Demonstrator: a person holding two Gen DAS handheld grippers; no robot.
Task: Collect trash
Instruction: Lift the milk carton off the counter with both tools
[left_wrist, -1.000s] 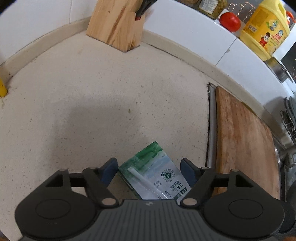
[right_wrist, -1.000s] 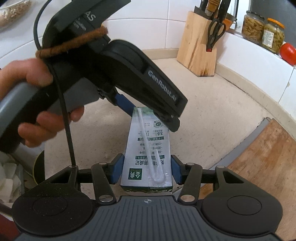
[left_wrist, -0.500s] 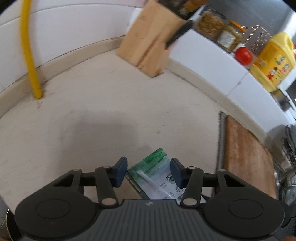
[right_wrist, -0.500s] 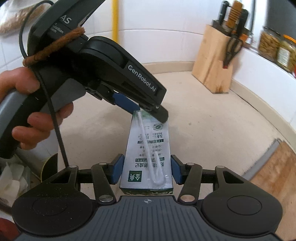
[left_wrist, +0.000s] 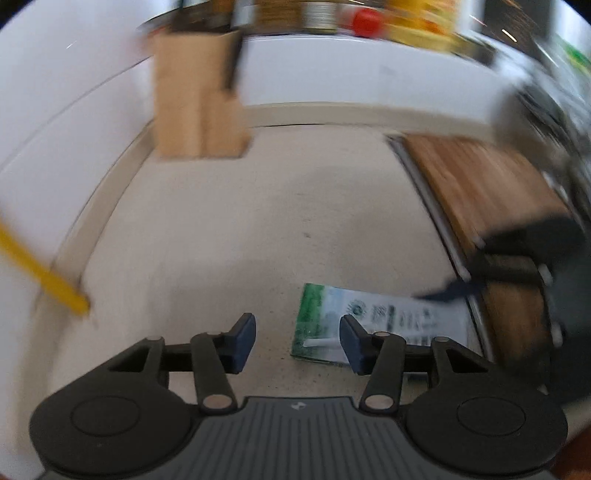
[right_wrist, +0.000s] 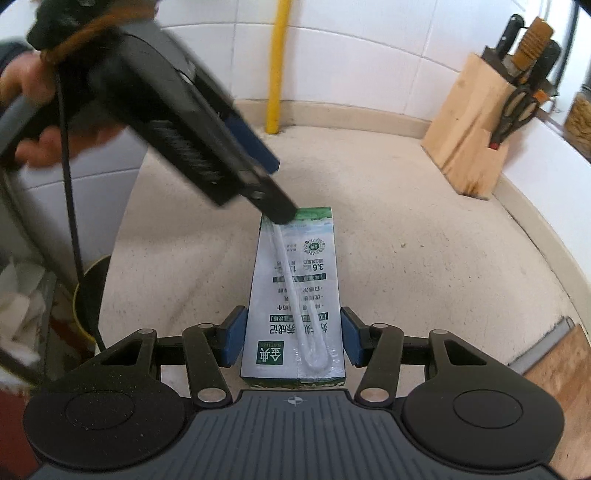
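One milk carton, white with green ends and a wrapped straw lying along its upper face, is shown flat on the speckled countertop, at lower centre of the right wrist view and at lower right of the blurred left wrist view. The right gripper is seen with its blue pads set against both long sides of the carton's near end, so that the carton is clamped between them. The left gripper is seen with its jaws parting; nothing is held between the pads, and the carton lies mostly beyond and behind its right-hand finger. In the right wrist view the left gripper is seen reaching down from the upper left, held by a hand, its tip over the carton's far end; contact cannot be judged. A yellow pipe is seen at upper centre, a wooden knife block at upper right, and a wooden cutting board at right in the left wrist view.
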